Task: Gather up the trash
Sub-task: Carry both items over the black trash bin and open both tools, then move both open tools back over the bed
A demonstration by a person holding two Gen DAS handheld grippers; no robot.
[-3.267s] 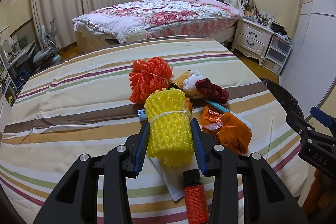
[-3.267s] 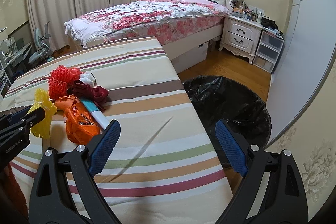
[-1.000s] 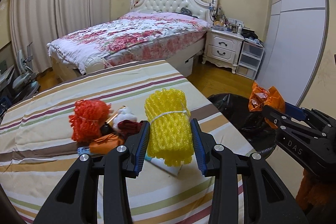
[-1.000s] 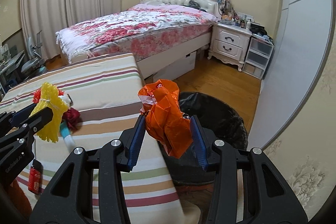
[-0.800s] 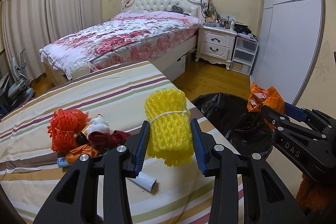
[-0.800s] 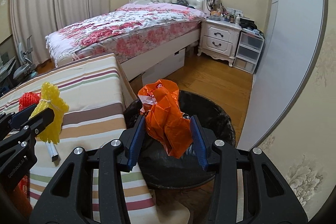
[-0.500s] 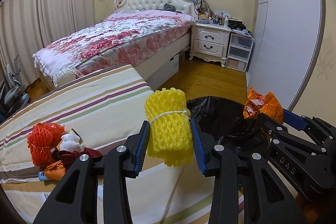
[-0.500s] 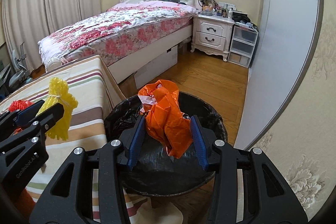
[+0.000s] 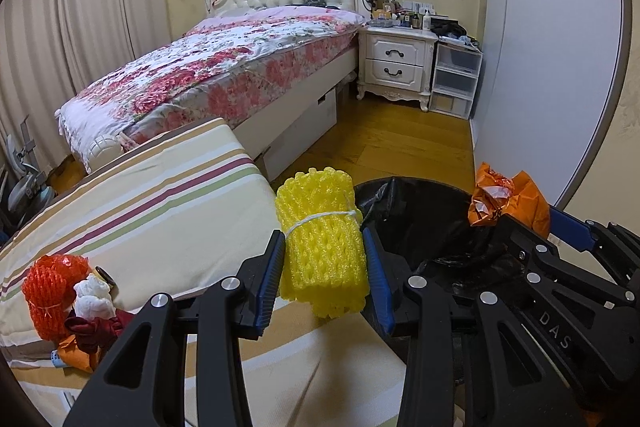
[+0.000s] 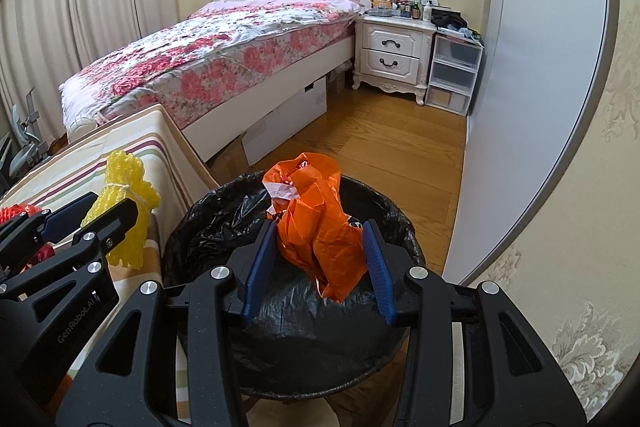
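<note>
1. The right gripper point(image 10: 320, 259) is clenched on a crumpled orange plastic bag point(image 10: 320, 223), its blue pads pressing both sides. It hangs directly above the open mouth of the black-lined trash bin point(image 10: 224, 203), so, in my judgement, letting go would drop the bag straight in.
2. The left gripper point(image 9: 325, 269) squeezes a tied roll of yellow foam fruit netting point(image 9: 322, 243) between its pads. The roll sits over the edge of the striped tablecloth point(image 9: 160, 195), just beside the bin's rim rather than above the opening; it likely needs to travel a little further toward the bin before release.
3. Both pieces are held high and clear of the liner, which probably keeps them from snagging the loose black plastic.
4. More trash waits on the cloth: an orange-red net bundle point(image 9: 50, 291), a white wad point(image 9: 93, 297) and a dark red scrap point(image 9: 98, 327) lie touching one another, well apart from the bin, so the task looks partly done.
</note>
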